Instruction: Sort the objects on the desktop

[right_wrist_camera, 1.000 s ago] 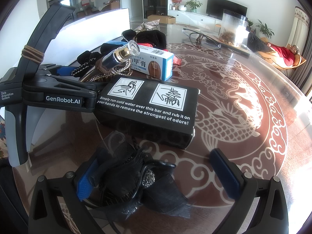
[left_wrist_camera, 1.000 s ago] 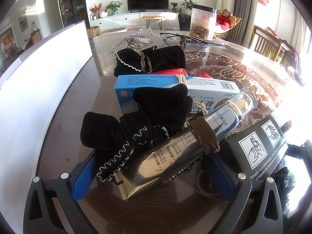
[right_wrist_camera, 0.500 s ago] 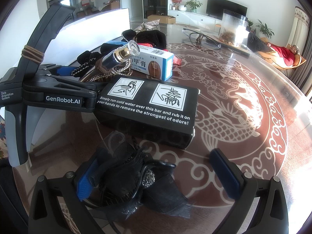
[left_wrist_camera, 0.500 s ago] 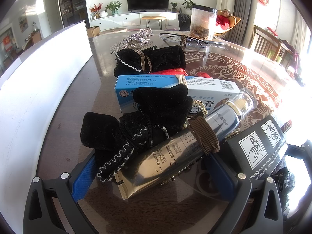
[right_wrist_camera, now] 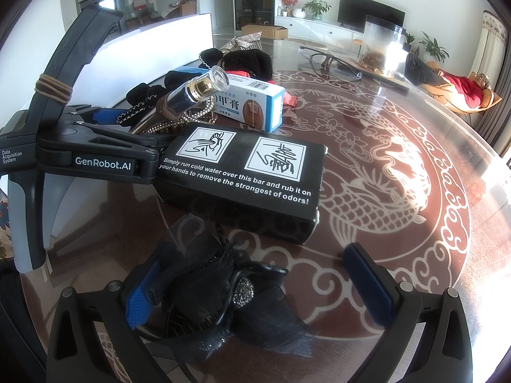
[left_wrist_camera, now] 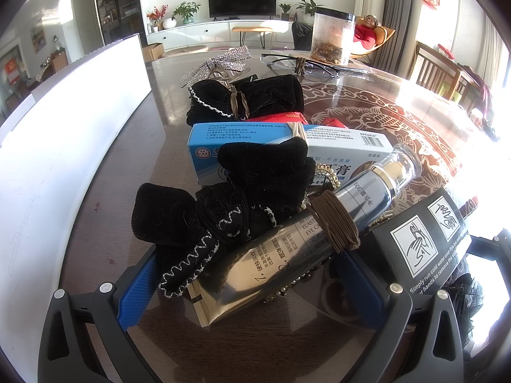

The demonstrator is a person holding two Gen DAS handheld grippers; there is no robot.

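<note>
My left gripper point(left_wrist_camera: 249, 284) is open around a gold and silver cream tube point(left_wrist_camera: 306, 242) wrapped with a brown hair tie, and a black velvet bow point(left_wrist_camera: 223, 207) lies against its left pad. A blue and white ointment box point(left_wrist_camera: 287, 146) lies behind them. A black soap box point(right_wrist_camera: 242, 178) sits to the right. My right gripper point(right_wrist_camera: 255, 290) is open, with a black lace hair clip point(right_wrist_camera: 223, 300) lying between its fingers near the left pad. The left gripper also shows in the right wrist view point(right_wrist_camera: 95, 153).
A white board point(left_wrist_camera: 64, 146) stands along the left of the glass table point(right_wrist_camera: 399, 223). Farther back lie a second black velvet bow point(left_wrist_camera: 246, 99), a rhinestone bow point(left_wrist_camera: 217, 63), glasses point(left_wrist_camera: 300, 63) and a clear jar point(left_wrist_camera: 332, 38).
</note>
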